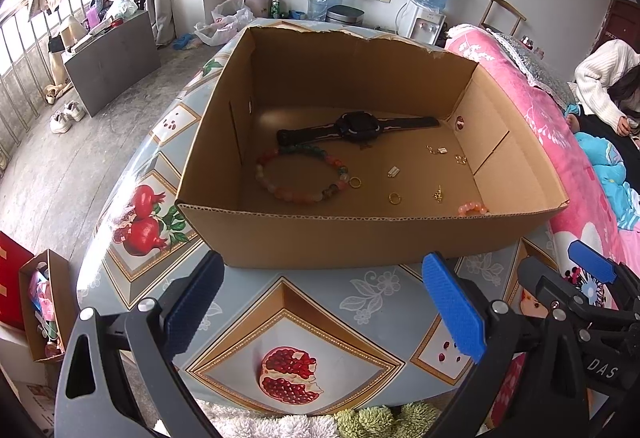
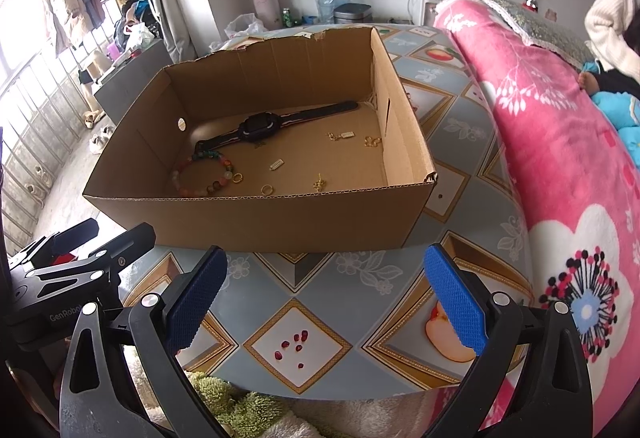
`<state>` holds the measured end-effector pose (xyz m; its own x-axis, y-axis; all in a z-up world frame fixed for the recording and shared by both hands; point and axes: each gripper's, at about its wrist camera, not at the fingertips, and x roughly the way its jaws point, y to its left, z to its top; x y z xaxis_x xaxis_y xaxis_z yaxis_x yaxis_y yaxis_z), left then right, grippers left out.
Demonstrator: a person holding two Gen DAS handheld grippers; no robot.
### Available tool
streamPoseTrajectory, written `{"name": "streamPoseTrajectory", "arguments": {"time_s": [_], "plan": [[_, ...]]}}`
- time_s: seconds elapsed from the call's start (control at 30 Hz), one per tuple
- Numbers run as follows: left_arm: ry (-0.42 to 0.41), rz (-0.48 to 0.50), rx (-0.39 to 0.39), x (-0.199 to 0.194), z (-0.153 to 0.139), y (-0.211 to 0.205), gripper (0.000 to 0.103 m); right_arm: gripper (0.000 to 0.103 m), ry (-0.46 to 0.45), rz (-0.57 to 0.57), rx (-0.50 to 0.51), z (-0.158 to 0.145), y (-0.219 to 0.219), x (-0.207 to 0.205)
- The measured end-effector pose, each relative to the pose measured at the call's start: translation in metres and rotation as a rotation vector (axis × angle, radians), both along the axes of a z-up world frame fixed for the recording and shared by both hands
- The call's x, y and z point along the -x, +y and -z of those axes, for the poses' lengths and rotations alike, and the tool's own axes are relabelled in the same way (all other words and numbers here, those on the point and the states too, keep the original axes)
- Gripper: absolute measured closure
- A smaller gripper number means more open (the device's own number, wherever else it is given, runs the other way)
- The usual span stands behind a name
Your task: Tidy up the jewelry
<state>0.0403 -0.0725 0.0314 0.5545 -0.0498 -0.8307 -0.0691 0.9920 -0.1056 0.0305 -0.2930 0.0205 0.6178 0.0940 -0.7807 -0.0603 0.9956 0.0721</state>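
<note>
box (image 1: 360, 234) top open | near wall blocks low entry | table (image 1: 320, 302) front clear

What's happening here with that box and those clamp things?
A person holds two grippers, the left gripper and the right gripper, both open and empty, short of a cardboard box on a table. In the box lie a watch, a bead bracelet and small gold pieces. Nothing is being handled.

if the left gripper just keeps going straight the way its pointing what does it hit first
Most likely the near wall of the cardboard box. The left gripper is open and empty above the tablecloth, aimed at that wall rather than over its rim. Its height is hard to judge, so it might graze the cloth first.
</note>
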Motion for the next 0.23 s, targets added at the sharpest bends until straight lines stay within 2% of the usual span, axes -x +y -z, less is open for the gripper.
{"name": "streamPoseTrajectory", "arguments": {"time_s": [0.23], "plan": [[0.004, 0.001, 0.005, -0.0006, 0.0001, -0.0006, 0.006, 0.008, 0.0, 0.0, 0.0, -0.0001, -0.0002, -0.0002]]}}
